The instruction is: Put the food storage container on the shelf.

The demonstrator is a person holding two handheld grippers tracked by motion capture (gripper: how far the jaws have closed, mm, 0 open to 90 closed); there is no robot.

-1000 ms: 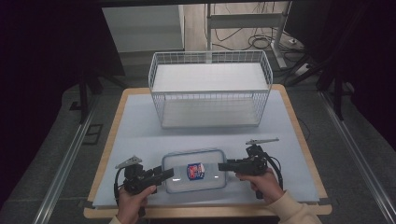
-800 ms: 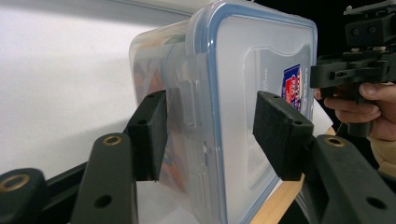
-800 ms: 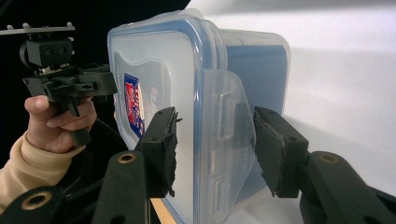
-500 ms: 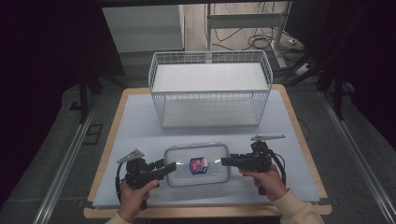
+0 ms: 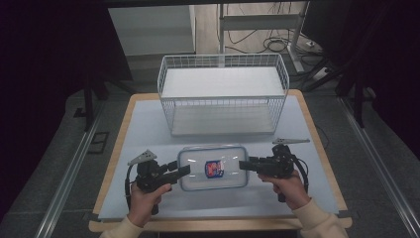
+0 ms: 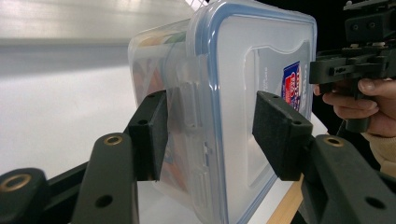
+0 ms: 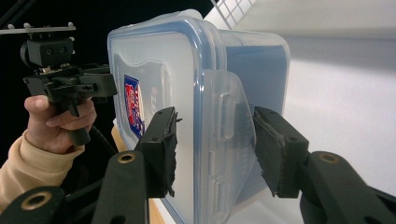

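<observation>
Left tongs (image 5: 184,171): jaws spread, straddling the left end clip of the clear lidded container (image 5: 213,167), not clamped. Right tongs (image 5: 243,164): jaws likewise apart around the right end clip, a gap showing on each side in the right gripper view. Container: flat on the tabletop (image 5: 148,124), near edge, in front of the wire basket (image 5: 223,94). Change: a second ago the box sat closer to the person; both tongs have since carried it forward. Probable aim, basket placement; a firmer two-sided grip seems needed first.
</observation>
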